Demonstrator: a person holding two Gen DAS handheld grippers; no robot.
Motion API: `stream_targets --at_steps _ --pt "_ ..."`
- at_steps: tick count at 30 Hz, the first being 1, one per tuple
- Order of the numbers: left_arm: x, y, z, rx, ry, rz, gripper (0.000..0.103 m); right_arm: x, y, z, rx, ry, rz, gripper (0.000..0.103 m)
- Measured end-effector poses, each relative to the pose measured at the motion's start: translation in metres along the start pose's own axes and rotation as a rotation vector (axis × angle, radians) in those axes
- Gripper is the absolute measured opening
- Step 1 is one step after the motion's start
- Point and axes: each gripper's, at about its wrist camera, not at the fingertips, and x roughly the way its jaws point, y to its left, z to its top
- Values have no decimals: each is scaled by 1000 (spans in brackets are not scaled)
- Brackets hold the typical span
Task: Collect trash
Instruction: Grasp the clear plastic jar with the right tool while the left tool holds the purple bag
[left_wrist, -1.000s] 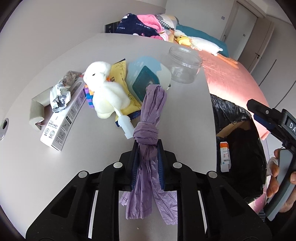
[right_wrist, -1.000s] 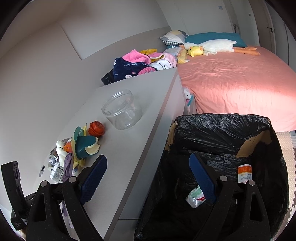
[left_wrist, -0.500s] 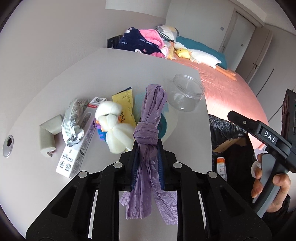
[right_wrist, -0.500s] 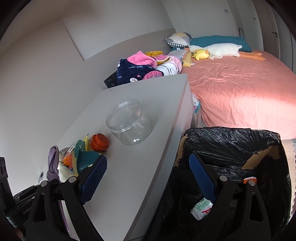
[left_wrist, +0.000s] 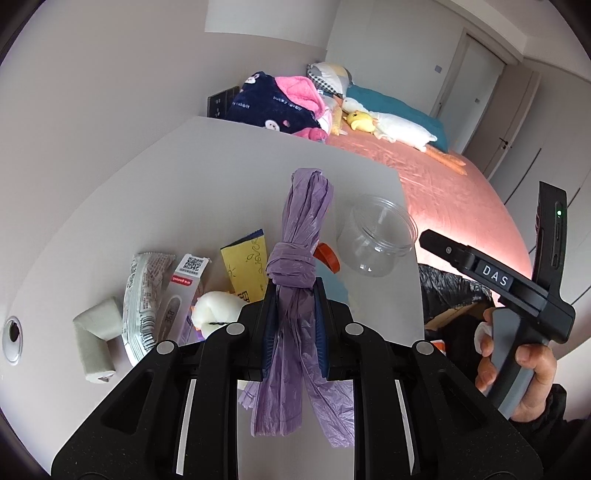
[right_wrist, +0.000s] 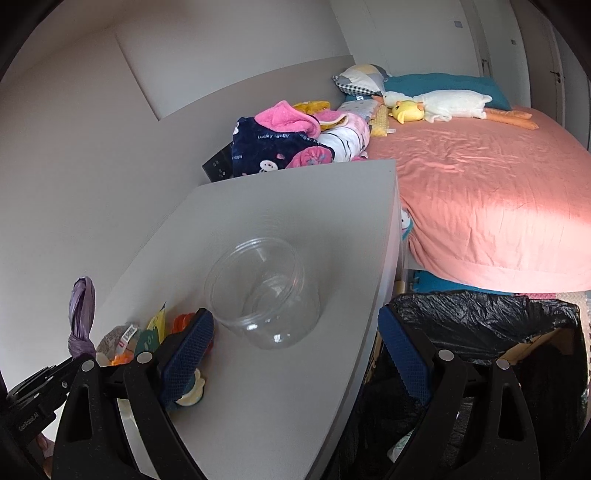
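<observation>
My left gripper (left_wrist: 293, 295) is shut on a knotted purple plastic bag (left_wrist: 295, 266) and holds it upright above the grey table (left_wrist: 207, 184); the bag also shows in the right wrist view (right_wrist: 81, 317). My right gripper (right_wrist: 295, 339) is open and empty, over the table's right edge near a clear plastic jar (right_wrist: 264, 291). A bin lined with a black trash bag (right_wrist: 480, 325) stands beside the table on the right. On the table lie a silver wrapper (left_wrist: 142, 295), a white box (left_wrist: 181, 295) and a yellow packet (left_wrist: 245, 266).
A foam block (left_wrist: 96, 339), a white plush toy (left_wrist: 214, 306) and an orange lid (left_wrist: 328, 256) lie among the clutter. Folded clothes (right_wrist: 280, 144) sit at the table's far end. A bed with a pink sheet (right_wrist: 480, 184) lies to the right.
My left gripper has risen and pulled back with the purple bag, so the clutter sits lower in view. My right gripper has moved left from over the bin toward the jar.
</observation>
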Motion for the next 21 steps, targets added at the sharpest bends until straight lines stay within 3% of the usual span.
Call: stream_targets --at_steps 10,17,18,21 --pt "5 -1 0 2 10 -7 18 43 -5 14 38 62 -46 65" --pt "7 -2 3 3 18 -9 18 52 -8 5 35 116 -37 32" --pt "7 -2 2 2 19 -9 18 51 -8 3 37 110 -32 31" --pt "9 -2 2 -3 24 -12 18 44 -9 0 25 103 -26 15"
